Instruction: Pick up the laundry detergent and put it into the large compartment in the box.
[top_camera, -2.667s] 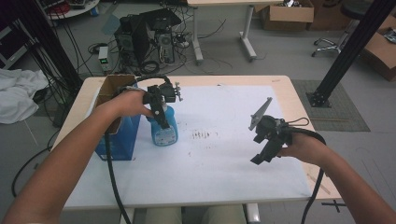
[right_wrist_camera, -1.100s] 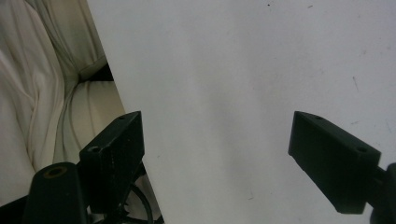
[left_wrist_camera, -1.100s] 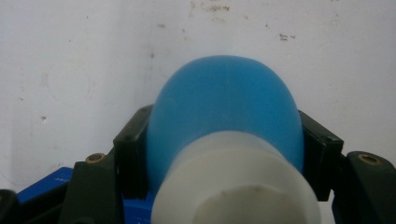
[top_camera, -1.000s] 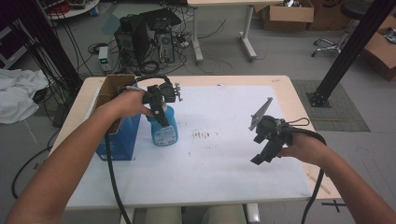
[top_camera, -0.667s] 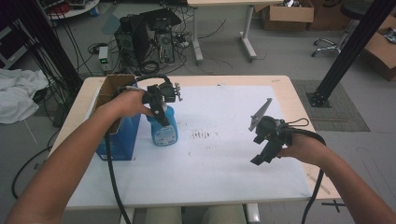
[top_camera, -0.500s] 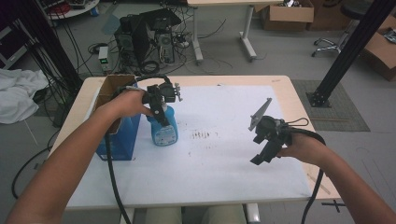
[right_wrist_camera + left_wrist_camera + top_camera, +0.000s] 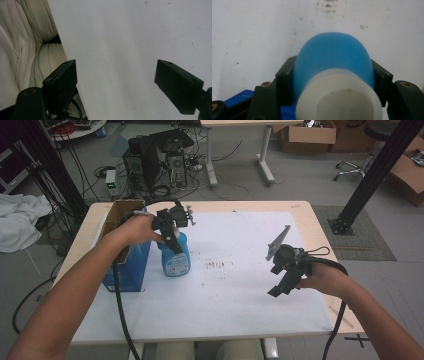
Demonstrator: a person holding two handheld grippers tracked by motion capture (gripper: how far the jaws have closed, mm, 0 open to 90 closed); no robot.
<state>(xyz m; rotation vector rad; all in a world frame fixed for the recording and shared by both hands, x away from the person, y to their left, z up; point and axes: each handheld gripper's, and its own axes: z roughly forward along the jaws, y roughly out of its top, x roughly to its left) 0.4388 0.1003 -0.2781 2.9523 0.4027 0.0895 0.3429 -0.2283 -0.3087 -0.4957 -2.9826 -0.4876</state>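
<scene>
Left tool [image 7: 172, 236] clenched around translucent blue plastic bottle [image 7: 176, 256] beside blue cardboard box [image 7: 127, 265], steadying it upright; right tool [image 7: 281, 285] released, idle above table [image 7: 240, 315].

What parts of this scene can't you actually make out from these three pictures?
- Blue bottle: in the high view the left claw covers its top; its label print is too small to read.
- Bottle's base: in the left claw view the bottle's own body hides it.
- Cardboard box: the person's forearm hides its inside in the high view.
- Right claw: its jaws stand wide apart over the white sheet; the frame's lower edge cuts off its body.
</scene>
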